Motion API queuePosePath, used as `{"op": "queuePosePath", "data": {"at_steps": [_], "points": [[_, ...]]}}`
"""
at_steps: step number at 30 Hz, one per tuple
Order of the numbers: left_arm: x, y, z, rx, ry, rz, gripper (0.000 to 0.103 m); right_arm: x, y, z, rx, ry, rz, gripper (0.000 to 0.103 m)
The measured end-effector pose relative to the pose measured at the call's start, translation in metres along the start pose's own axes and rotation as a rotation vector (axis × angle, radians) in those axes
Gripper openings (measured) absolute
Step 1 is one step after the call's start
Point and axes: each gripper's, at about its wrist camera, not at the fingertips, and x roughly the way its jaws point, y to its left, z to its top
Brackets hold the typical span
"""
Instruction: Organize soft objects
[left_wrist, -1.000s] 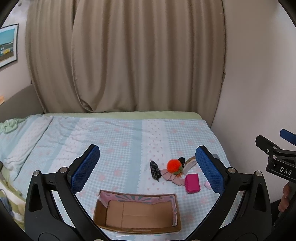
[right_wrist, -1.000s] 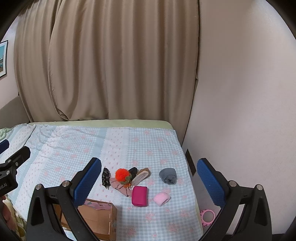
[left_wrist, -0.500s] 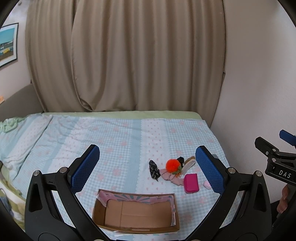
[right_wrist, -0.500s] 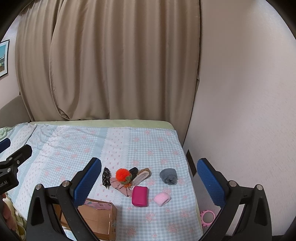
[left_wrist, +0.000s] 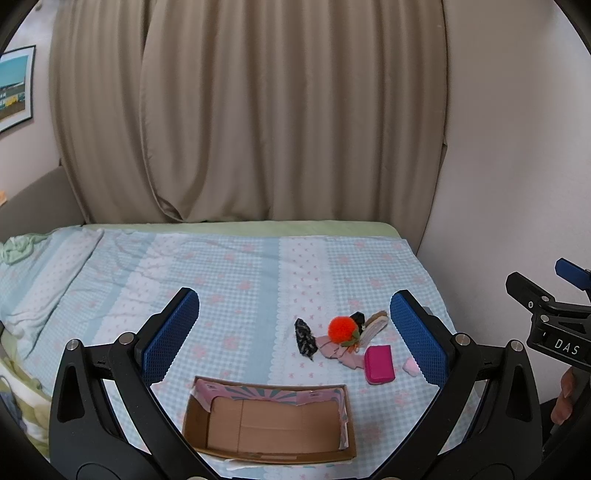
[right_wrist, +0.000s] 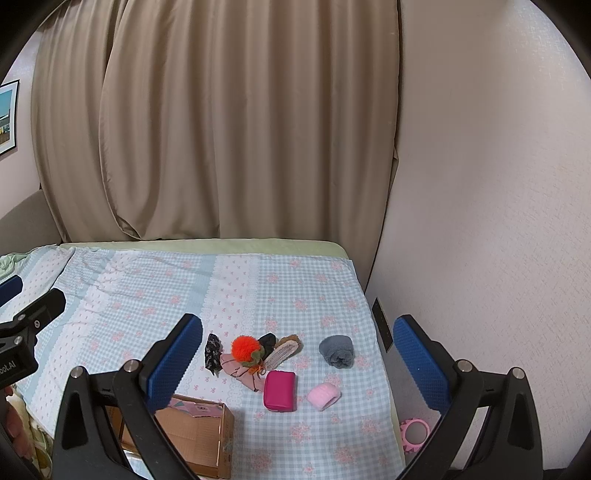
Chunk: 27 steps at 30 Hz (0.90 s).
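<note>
Left tongs (left_wrist: 291, 334): spread wide, holding nothing.
Right tongs (right_wrist: 297, 358): spread wide, holding nothing.
Open brown cardboard box (left_wrist: 271, 424): below, between left tongs' fingers.
Fuzzy orange pompom (right_wrist: 245, 347), magenta fabric pouch (right_wrist: 279, 390), rolled grey sock (right_wrist: 337, 350): between right tongs' fingers, on checked bedsheet (right_wrist: 258, 288).

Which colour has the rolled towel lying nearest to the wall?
The rolled towel is grey; the right wrist view shows it best.

Black frames, blue textured pads (left_wrist: 171, 334)
</note>
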Motion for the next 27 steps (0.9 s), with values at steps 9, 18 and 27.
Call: {"op": "queuePosePath", "data": {"at_steps": [9,18,27], "points": [[-0.0001,0.0011,0.0015,-0.001,0.001,-0.002,0.103,-0.0006,0.0005,0.0008,0.001,-0.002,0.004,0.103],[0.0008,-0.0022,0.0031,-0.003,0.004,-0.003,0.103,-0.001,0.0001,0.0009,0.002,-0.002,0.005,0.103],[0.0013,-0.0009,0.002,-0.005,0.011,-0.007,0.103,-0.0017,0.0018,0.0013,0.007,0.0,0.005,0.103]]}}
